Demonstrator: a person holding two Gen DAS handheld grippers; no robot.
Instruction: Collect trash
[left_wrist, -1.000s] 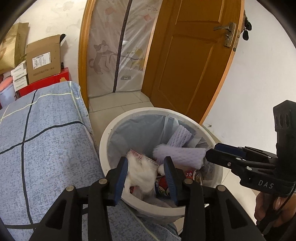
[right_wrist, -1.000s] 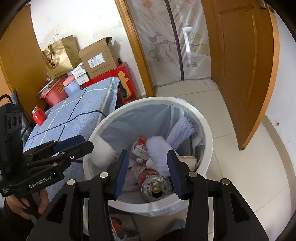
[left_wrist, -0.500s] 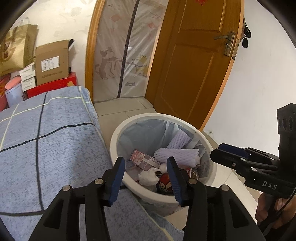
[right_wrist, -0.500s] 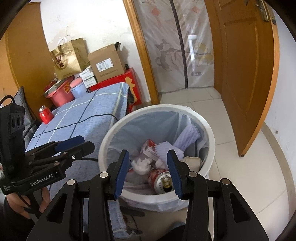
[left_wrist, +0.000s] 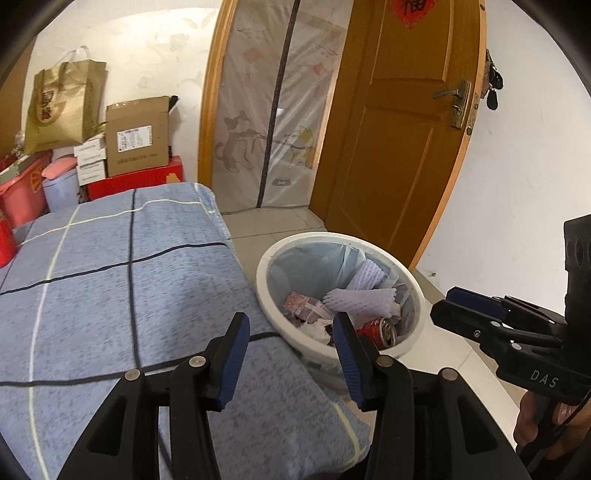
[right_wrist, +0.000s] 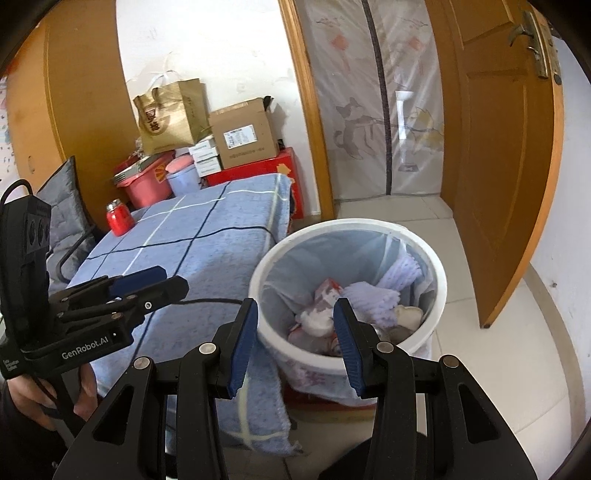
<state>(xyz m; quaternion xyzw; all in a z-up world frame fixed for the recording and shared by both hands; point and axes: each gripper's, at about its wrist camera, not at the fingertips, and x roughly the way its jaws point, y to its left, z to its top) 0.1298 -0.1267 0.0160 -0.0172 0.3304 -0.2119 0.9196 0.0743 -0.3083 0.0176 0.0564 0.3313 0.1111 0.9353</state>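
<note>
A white bin (left_wrist: 274, 259) with a pale liner stands on the floor beside the table. In it lie white foam nets (left_wrist: 362, 297), a red can (left_wrist: 380, 330), a red-and-white packet (left_wrist: 299, 302) and a crumpled white tissue (left_wrist: 314, 326). My left gripper (left_wrist: 290, 325) hangs open and empty above the table's edge, just short of the bin. My right gripper (right_wrist: 294, 314) is open too, nothing between its blue pads, above the near rim of the bin (right_wrist: 351, 223). The tissue (right_wrist: 316, 319) and foam nets (right_wrist: 373, 295) show between its fingers, down in the bin. Each gripper appears in the other's view: right gripper (left_wrist: 448, 304), left gripper (right_wrist: 173, 280).
A blue checked cloth (left_wrist: 110, 277) covers the table left of the bin. A small red jar (right_wrist: 119, 218) stands on its far corner. Cardboard boxes (left_wrist: 136, 140), a paper bag and red tubs are stacked by the wall. A wooden door (left_wrist: 399, 147) stands open behind the bin.
The white tissue that was between my left gripper's pads now lies in the bin. Both grippers have drawn back and up from the bin, which looks smaller and farther.
</note>
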